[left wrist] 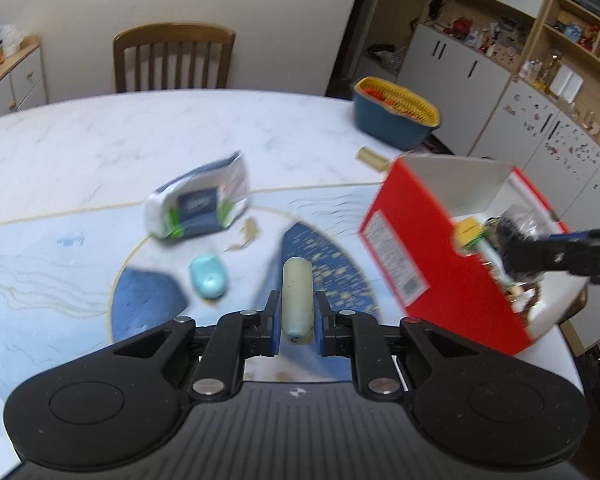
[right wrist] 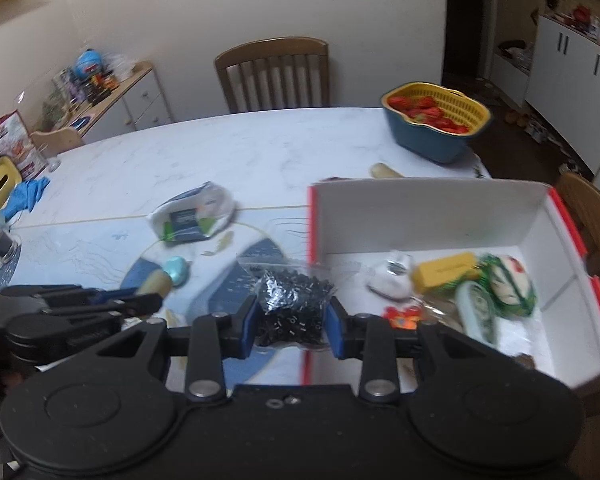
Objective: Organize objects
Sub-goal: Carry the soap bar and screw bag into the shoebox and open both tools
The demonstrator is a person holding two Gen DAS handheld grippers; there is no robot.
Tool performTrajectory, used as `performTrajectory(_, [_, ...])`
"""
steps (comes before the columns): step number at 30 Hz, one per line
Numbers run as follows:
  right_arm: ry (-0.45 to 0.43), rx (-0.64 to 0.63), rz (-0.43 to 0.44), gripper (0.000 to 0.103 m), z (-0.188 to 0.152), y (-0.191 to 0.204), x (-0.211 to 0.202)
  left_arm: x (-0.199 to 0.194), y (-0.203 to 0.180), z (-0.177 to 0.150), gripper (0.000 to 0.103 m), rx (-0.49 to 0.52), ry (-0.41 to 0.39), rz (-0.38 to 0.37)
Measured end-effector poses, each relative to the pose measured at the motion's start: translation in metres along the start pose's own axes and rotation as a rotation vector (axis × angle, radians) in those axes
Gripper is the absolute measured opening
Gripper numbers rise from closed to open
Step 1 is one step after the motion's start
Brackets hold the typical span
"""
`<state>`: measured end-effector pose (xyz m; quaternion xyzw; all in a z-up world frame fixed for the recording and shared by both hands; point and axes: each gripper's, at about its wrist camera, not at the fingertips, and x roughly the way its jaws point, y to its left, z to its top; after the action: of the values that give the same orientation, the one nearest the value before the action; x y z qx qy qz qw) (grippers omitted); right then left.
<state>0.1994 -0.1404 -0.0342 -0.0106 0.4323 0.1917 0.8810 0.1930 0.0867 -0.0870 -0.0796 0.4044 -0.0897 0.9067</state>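
My left gripper (left wrist: 297, 312) is shut on a pale green cylinder (left wrist: 297, 300) and holds it above the table. My right gripper (right wrist: 293, 320) is shut on a clear bag of small black pieces (right wrist: 294, 308), at the left wall of the open red box (right wrist: 432, 216). In the left wrist view the bag (left wrist: 518, 246) hangs over the box (left wrist: 412, 256). The box holds a yellow block (right wrist: 444, 270), a green-white item (right wrist: 508, 284) and other small things. A tissue pack (left wrist: 200, 200) and a teal egg-shaped object (left wrist: 208, 276) lie on the table.
A blue basket with a yellow insert (right wrist: 436, 124) stands at the far right of the marble table (right wrist: 220, 148). A small tan piece (right wrist: 384, 170) lies behind the box. A wooden chair (right wrist: 274, 74) stands behind the table. A blue cloth (right wrist: 26, 196) lies at the left edge.
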Motion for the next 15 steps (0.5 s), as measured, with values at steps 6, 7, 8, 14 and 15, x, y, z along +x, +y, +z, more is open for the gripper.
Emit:
performTrajectory(6, [-0.03,0.051,-0.017,0.033,-0.005,-0.036,-0.015,-0.011,-0.036,0.013,0.015,0.043,-0.013,-0.03])
performTrajectory(7, [-0.033,0.057,-0.019,0.033,-0.006,-0.042,-0.016,-0.013,-0.042,0.016,0.015,0.05,-0.014,-0.035])
performTrajectory(8, [-0.036,0.062,-0.021,0.033,-0.006,-0.047,-0.018,-0.014,-0.048,0.018,0.015,0.057,-0.016,-0.04])
performTrajectory(14, [-0.045,0.07,-0.025,0.033,-0.01,-0.079,-0.025,-0.012,-0.082,0.027,0.015,0.096,-0.027,-0.051])
performTrajectory(15, [-0.044,0.07,-0.028,0.033,-0.011,-0.084,-0.025,-0.012,-0.087,0.028,0.015,0.101,-0.028,-0.051])
